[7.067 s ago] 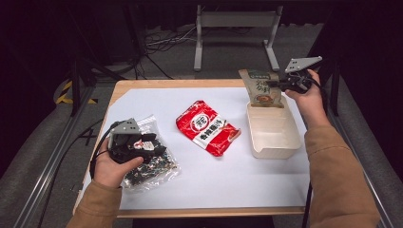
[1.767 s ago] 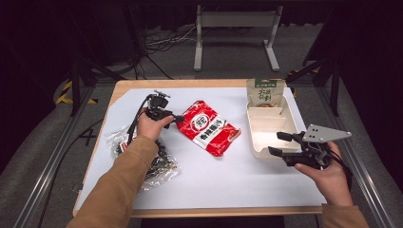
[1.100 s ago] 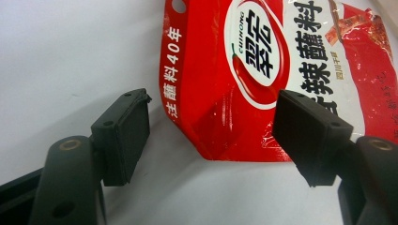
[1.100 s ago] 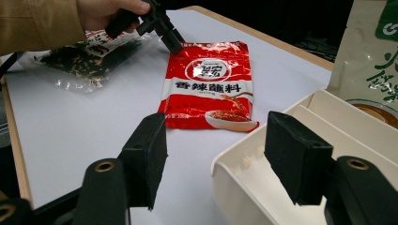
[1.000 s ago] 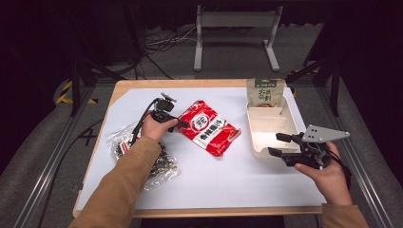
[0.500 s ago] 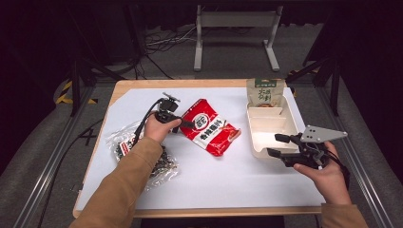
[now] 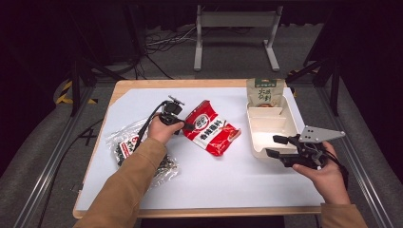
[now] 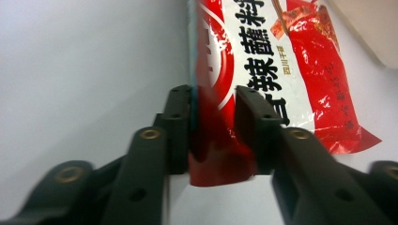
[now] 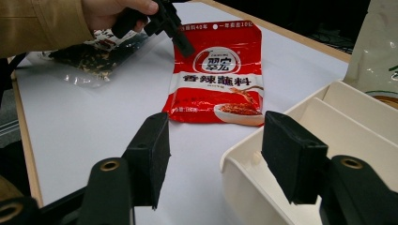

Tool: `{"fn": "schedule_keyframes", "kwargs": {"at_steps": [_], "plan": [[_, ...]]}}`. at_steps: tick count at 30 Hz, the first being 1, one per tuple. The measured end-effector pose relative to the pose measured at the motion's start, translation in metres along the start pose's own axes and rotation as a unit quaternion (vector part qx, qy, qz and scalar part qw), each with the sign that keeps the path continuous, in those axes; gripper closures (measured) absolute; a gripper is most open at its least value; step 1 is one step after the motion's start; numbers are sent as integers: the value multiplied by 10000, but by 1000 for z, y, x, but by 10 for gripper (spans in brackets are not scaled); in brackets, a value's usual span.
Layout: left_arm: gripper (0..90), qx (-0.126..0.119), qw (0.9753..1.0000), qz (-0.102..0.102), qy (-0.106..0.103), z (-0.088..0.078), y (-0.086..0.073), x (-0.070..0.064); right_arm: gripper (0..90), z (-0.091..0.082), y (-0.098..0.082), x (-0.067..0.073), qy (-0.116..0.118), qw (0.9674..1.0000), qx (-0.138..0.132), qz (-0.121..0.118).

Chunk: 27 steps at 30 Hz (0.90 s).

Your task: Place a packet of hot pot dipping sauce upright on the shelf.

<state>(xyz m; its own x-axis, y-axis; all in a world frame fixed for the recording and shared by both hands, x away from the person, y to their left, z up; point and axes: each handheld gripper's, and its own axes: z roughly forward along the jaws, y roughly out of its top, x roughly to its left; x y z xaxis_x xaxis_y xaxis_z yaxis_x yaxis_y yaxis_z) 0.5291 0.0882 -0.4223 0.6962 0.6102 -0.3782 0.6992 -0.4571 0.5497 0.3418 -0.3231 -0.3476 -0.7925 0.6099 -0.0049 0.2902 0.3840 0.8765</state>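
White table has loads of bare room along the near edge and in the middle. One cream tray sits at the right edge, one green pouch propped at its far end, one clear bag on the left. One red sauce packet lies mid-table. The left gripper jaws have just been closing and pinch its corner. The right gripper hovers wide open and empty astride the tray's near wall.
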Motion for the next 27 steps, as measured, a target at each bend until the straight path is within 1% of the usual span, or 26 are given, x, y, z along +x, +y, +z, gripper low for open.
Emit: {"fn": "schedule_keyframes", "kwargs": {"at_steps": [1, 3, 4, 6, 9, 12, 14, 16, 17, 18, 20, 21, 22, 23, 24, 25, 26, 27], "plan": [[787, 0, 10000, 15, 44, 0, 0, 0, 423, 0, 0, 0, 3, 10000, 3, 6], [877, -27, 10000, 10, 62, -1, 0, 0, 421, -1, 0, 0, -2, 10000, -3, 17], [885, -37, 10000, 18, 80, -2, 0, 1, 422, -1, 0, 0, -12, 10000, -9, 15], [889, -46, 9999, 75, 135, -3, 0, 0, 423, -1, 0, -1, -18, 10000, -25, 31], [893, -59, 9998, 100, 137, -5, 1, -2, 423, -2, 0, -1, -31, 10000, -34, 33], [893, -97, 9997, 169, 156, -8, 1, -4, 423, -2, 0, -1, -25, 10000, -50, 48], [894, -152, 9996, 203, 140, -10, 2, -5, 423, -2, 0, -1, -26, 10000, -65, 39], [895, -215, 9995, 196, 103, -13, 2, -7, 423, -3, 0, -1, -41, 10000, -78, 33], [895, -246, 9993, 262, 120, -18, 3, -10, 423, -3, 0, -1, -47, 10000, -79, 30], [895, -246, 9993, 262, 120, -18, 3, -10, 423, -3, 0, -1, -54, 9999, -83, 26], [895, -345, 9989, 314, 82, -23, 4, -14, 420, -4, 1, -1, -64, 9999, -81, 22], [895, -317, 9988, 360, 45, -25, 5, -15, 414, -4, 1, -1, -76, 9999, -86, 26], [895, -319, 9987, 403, 61, -27, 5, -17, 411, -4, 0, -1, -83, 9999, -93, 30], [895, -340, 9985, 416, 66, -28, 6, -19, 411, -3, 0, -1, -81, 9999, -96, 36], [895, -383, 9980, 501, 67, -34, 7, -23, 411, -3, 0, -1, -73, 9999, -88, 30], [895, -383, 9980, 501, 67, -34, 7, -23, 412, -3, 1, -1, -65, 9999, -87, 34], [895, -412, 9973, 607, 71, -39, 9, -28, 413, -3, 1, -1, -64, 9999, -88, 32], [895, -412, 9973, 607, 71, -39, 9, -28, 413, -3, 1, -1, -64, 9999, -88, 32]]}}
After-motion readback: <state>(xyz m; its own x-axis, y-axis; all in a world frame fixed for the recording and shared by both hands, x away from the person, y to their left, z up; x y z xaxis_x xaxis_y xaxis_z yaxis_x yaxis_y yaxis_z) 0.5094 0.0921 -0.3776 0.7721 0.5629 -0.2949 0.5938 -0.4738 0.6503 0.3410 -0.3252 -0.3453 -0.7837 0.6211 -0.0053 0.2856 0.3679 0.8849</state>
